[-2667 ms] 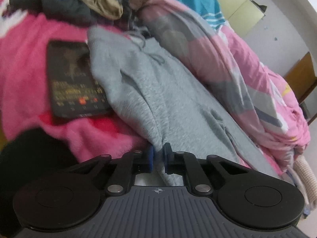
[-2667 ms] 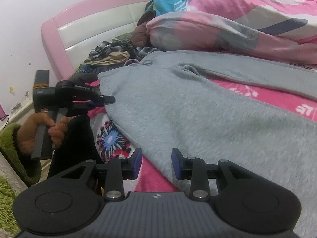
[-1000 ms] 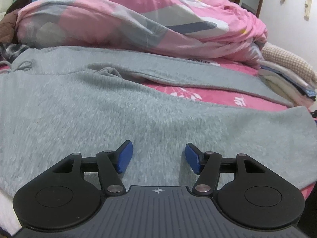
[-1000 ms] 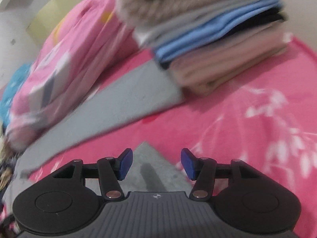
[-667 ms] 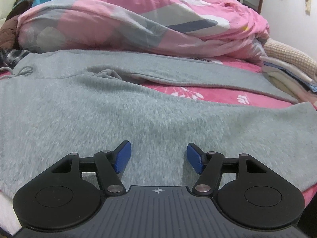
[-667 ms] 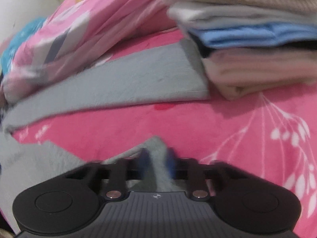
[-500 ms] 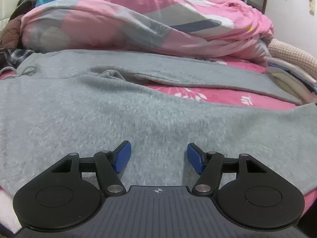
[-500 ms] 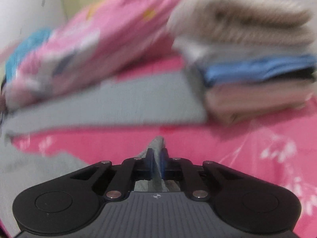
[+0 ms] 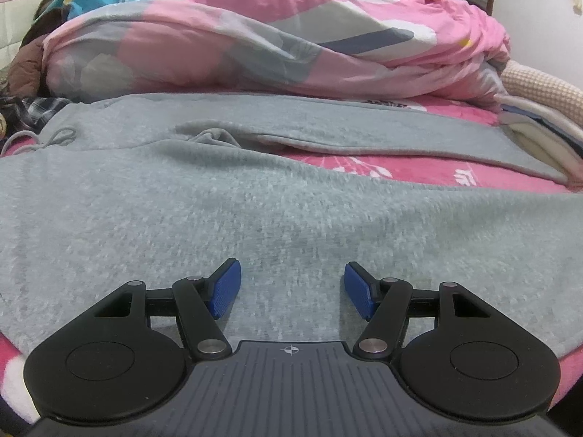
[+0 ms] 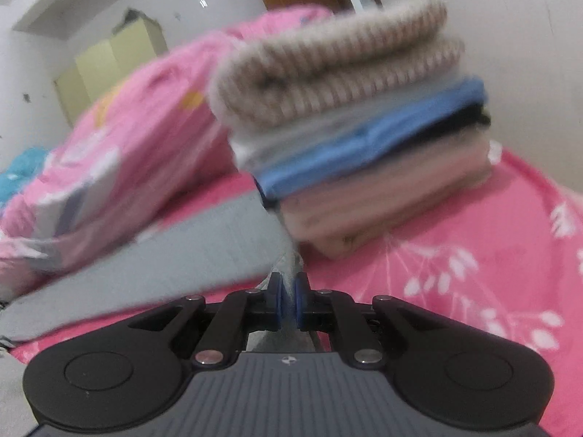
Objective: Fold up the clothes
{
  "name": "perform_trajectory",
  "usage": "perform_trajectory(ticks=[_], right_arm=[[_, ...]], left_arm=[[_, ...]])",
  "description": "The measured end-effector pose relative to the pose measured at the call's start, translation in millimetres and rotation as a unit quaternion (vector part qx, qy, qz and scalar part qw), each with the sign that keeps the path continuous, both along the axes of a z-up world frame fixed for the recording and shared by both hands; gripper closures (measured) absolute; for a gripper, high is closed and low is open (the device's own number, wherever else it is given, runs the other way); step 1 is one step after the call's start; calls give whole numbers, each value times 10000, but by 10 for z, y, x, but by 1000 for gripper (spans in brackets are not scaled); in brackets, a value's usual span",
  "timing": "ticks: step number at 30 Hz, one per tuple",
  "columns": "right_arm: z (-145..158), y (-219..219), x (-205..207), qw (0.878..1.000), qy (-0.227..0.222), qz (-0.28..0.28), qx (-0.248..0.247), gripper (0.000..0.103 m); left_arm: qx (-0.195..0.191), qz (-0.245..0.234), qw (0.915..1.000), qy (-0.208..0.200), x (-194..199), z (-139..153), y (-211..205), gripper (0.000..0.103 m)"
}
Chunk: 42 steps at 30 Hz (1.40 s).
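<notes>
From the left wrist view, the left claw (image 9: 292,287) is open, its two blue pads well apart, with nothing held. It hangs right over the grey sweatpants (image 9: 255,200), which lie flat on the pink bed (image 9: 419,173). The pants stretch long across the view, from left to right. The waist end with its drawstring (image 9: 40,138) is at the far left. One leg (image 9: 364,134) runs behind toward the right, and the wide near part fills the space under the claw. A rolled pink quilt (image 9: 273,36) sits behind the pants. I think this claw is the one closer to the middle and waist part.

From the right wrist view, the right claw (image 10: 288,302) has just closed, and now its pads pinch a small peak of grey cloth between them. This looks like the foot end of the near leg of the sweatpants (image 10: 288,266). The other leg (image 10: 182,255) lies flat on the bed (image 10: 473,255), running away to the left, with its end just beside a stack of folded clothes (image 10: 364,145). This view is blurry.

So the pants lie long from waist on the left to leg ends on the right. The right claw has the leg end, and I think it needs to carry it across toward the waist, where the left claw waits.
</notes>
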State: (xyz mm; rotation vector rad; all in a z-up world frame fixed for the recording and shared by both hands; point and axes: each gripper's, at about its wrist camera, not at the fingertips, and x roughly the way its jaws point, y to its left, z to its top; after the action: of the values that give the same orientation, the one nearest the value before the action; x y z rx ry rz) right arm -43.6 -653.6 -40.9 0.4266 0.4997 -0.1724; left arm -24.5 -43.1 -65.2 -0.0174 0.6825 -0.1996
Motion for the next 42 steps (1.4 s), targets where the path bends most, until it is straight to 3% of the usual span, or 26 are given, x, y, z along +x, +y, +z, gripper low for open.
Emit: perform_trajectory(ticks=[3,6,12,15,19,21,23,25,27,28,31,34,36,38,41,42], right_arm=[[-103,-143,45,9980,327,-436,308,90],[11,-315,-248,9935,-20,-846,766,88],[368,-166,-1111,9944,-306,-721,711,80],[383,75,-1299,9977,-107,-313,587,80],[281,740,-1097,9952,284,913,-226,80],[204,1151,-947,9801,364,1843,-643,80],[77,1493,-805,9565,577,2703,-939,81],[-55,1651,-740,9385,788,3122,-1242,81],[-76,1516,-796,9426,648,3011,-1290,83],[-69,1364,-839,9525,619,2728,-1200,83],[-101,736,-1078,9852,537,1277,-1008,83],[-108,250,-1366,9994,187,180,-227,86],[17,407,-1440,9987,-119,192,-462,84],[125,674,-1372,9954,-357,647,-614,84],[110,935,-1046,9908,-274,1090,-752,84],[53,926,-917,9922,-84,990,-754,84]], left_arm=[[34,-10,10000,-6,1,1,4,40],[33,-14,10000,-8,1,6,10,40],[23,-32,10000,-13,0,17,30,40],[41,-39,10000,-17,-4,29,33,40],[75,-37,10000,-25,-9,44,37,40],[156,32,9999,-48,-16,43,33,40],[179,100,9998,-69,-13,35,45,40],[181,157,9997,-61,-1,27,69,40],[198,187,9996,-65,3,21,91,40],[208,196,9996,-67,6,17,100,40],[198,222,9995,-61,12,0,124,40],[234,243,9994,-60,22,2,122,40],[260,278,9993,-52,25,7,110,40],[274,299,9992,-44,28,6,101,40],[308,279,9991,-63,22,19,89,39],[306,259,9992,-73,21,20,93,39]])
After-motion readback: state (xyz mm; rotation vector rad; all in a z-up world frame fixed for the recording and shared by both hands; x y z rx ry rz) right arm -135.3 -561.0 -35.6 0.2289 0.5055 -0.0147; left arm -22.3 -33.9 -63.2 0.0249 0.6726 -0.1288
